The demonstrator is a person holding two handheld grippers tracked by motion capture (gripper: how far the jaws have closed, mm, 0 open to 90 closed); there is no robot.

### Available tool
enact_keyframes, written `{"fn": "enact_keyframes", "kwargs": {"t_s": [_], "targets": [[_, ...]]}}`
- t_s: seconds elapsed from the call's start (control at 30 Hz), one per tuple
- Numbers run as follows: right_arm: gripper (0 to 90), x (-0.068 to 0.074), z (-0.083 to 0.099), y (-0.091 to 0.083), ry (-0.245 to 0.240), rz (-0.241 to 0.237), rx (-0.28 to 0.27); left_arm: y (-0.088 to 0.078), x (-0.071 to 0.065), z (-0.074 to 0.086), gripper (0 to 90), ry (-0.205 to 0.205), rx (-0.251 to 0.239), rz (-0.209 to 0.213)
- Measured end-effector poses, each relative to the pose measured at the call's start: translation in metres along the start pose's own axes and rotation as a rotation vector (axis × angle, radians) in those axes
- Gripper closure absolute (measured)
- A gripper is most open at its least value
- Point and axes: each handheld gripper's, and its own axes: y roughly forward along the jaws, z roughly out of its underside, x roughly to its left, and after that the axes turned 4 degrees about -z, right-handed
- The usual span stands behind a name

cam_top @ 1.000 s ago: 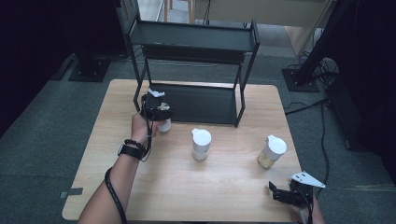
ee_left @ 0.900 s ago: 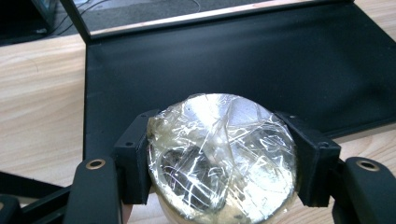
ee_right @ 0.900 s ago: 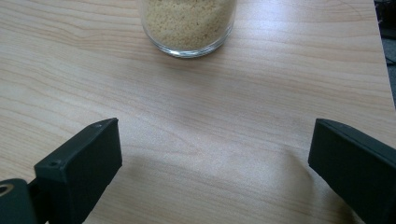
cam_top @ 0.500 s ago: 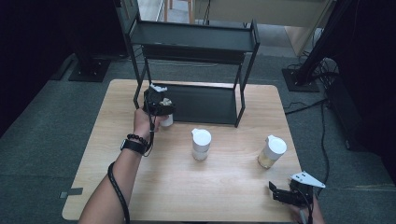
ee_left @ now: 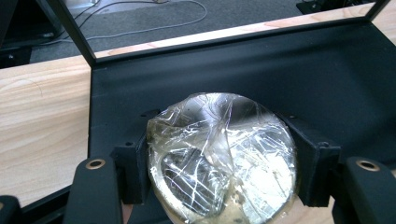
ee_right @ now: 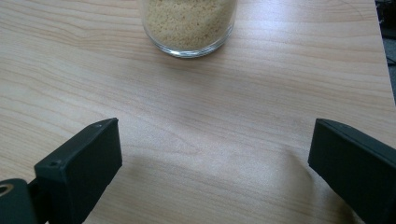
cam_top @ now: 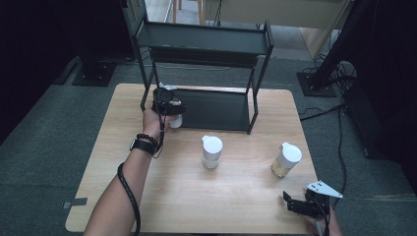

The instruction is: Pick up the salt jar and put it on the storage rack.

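We see the left gripper at the front left corner of the black rack, its jaws clamped on a jar whose mouth is covered with crinkled clear film. In the left gripper view the jar sits between the two black jaws, pads pressed on both its sides, film top facing the camera, and it hangs over the front edge of the rack's lower shelf. We can't tell whether the jar's base touches the shelf or the table. The left hand comes up from the bottom left, with a dark watch and bead bracelet on the wrist.

Mid table we see a white-lidded jar standing upright, well apart from the rack. Further right stands another white-lidded jar with yellowish grains inside, also upright.

At the bottom right corner the right gripper rests low near the table's front edge, jaws spread wide with nothing between them. In the right gripper view both jaws stand far apart over bare wood, and the grain jar stands ahead of them, not touched
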Motion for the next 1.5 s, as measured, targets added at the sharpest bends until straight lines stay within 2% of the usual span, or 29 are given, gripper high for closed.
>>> {"fn": "enact_keyframes", "kwargs": {"t_s": [0.37, 0.53, 0.7, 0.93, 1.0, 1.07, 1.1, 1.17, 1.2, 1.23, 1.37, 1.5], "targets": [[2.4, 0.000, 0.000, 0.000, -0.002, 0.001, 0.001, 0.013, 0.005, -0.007, 35.2, -0.009, 0.005, -0.031], [2.4, 0.000, 0.000, 0.000, -0.001, 0.003, 0.001, 0.017, 0.007, -0.007, 35.2, -0.021, 0.001, -0.002], [2.4, 0.000, 0.000, 0.001, -0.001, 0.004, 0.003, 0.022, 0.007, -0.005, 35.1, -0.017, 0.007, -0.015], [2.4, 0.000, 0.000, 0.001, -0.002, 0.004, 0.005, 0.022, 0.007, -0.003, 34.5, -0.014, 0.004, -0.027], [2.4, 0.000, 0.000, 0.001, -0.003, 0.005, 0.005, 0.020, 0.006, -0.002, 31.0, -0.003, -0.001, -0.003], [2.4, 0.001, 0.000, 0.001, -0.003, 0.005, 0.005, 0.017, 0.005, -0.002, 26.8, 0.006, 0.006, 0.001], [2.4, 0.001, 0.000, 0.001, -0.005, 0.006, 0.005, 0.017, 0.004, -0.001, 21.5, 0.007, 0.011, 0.000], [2.4, 0.001, 0.000, 0.001, -0.009, 0.007, 0.005, 0.016, 0.004, 0.000, 18.5, -0.001, 0.017, -0.003], [2.4, 0.001, 0.000, 0.001, -0.008, 0.006, 0.006, 0.016, 0.004, 0.000, 12.0, -0.005, 0.021, -0.005], [2.4, 0.001, 0.000, 0.001, -0.006, 0.007, 0.004, 0.015, 0.004, 0.001, 10.5, -0.013, 0.018, -0.004], [2.4, 0.001, 0.000, 0.001, -0.010, 0.007, 0.003, 0.014, 0.003, 0.007, 10.4, -0.024, 0.005, -0.007], [2.4, 0.001, 0.000, 0.001, -0.010, 0.007, 0.003, 0.013, 0.003, 0.014, 10.4, -0.028, -0.030, 0.005]]}}
